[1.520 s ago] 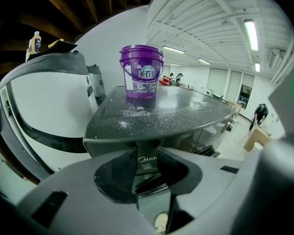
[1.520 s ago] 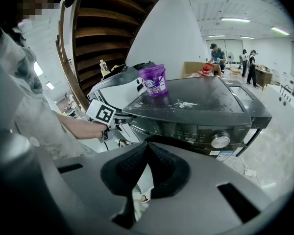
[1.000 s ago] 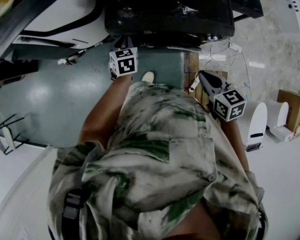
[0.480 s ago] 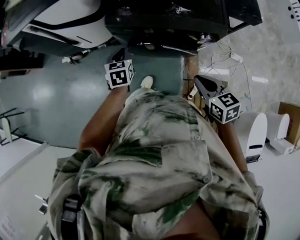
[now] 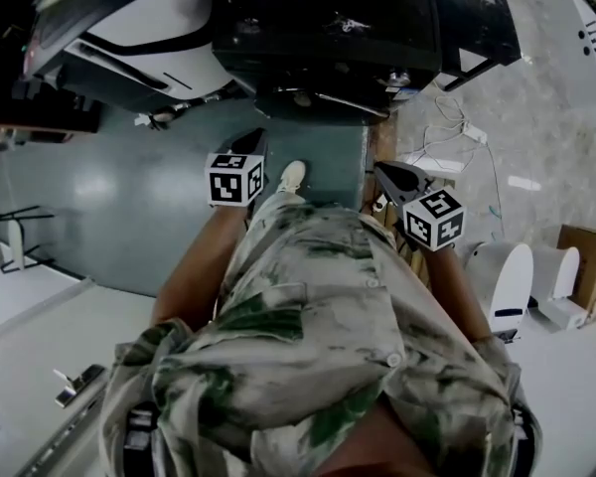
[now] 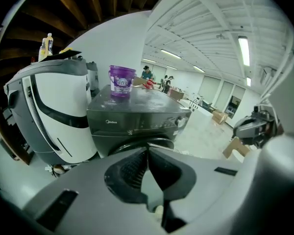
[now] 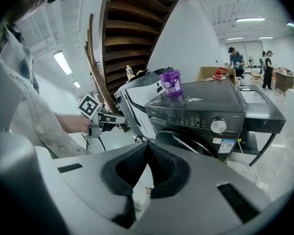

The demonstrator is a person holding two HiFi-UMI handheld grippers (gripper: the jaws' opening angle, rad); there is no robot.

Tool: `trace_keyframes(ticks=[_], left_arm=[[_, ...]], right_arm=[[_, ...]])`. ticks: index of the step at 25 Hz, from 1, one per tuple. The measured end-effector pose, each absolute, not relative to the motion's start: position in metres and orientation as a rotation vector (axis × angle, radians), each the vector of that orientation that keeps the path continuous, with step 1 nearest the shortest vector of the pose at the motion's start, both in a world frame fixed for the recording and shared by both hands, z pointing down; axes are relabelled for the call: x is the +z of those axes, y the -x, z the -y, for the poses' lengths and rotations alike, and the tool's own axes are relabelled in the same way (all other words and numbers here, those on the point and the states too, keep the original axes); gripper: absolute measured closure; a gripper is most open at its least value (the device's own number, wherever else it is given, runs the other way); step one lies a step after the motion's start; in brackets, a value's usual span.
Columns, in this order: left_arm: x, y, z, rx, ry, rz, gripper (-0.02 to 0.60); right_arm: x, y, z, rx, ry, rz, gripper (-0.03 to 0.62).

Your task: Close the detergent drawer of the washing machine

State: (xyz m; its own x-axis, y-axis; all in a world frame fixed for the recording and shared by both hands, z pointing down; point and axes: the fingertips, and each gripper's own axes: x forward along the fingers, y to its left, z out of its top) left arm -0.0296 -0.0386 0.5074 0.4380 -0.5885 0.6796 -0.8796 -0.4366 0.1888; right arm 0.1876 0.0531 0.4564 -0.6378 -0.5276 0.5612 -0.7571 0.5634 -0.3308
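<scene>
The detergent drawer (image 6: pixel 112 124) looks flush in the washing machine (image 5: pixel 328 28) at top centre, well apart from the left gripper (image 6: pixel 147 153), whose jaws have just been closing on nothing, and the right gripper (image 7: pixel 148 148), pressed together empty, so I'd judge only a check remains.

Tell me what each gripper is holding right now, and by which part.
Nothing. The left gripper has just been closing its jaws on nothing; the right gripper is shut and empty too.
</scene>
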Motion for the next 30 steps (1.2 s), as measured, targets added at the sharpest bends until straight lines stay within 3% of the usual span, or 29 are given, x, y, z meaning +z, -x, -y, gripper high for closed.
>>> trace_keyframes(ticks=[14,30], left_arm=[[0.476,-0.046,-0.059,0.597,-2.234,0.918,0.554],[0.461,-0.062,-0.077,0.547,-2.284,0.855,0.555]], right_arm=[[0.458,-0.198,-0.103,0.763,-0.959,2.452,0.572],[0.446,-0.200,-0.113,0.707,-1.005,2.480,0.574]])
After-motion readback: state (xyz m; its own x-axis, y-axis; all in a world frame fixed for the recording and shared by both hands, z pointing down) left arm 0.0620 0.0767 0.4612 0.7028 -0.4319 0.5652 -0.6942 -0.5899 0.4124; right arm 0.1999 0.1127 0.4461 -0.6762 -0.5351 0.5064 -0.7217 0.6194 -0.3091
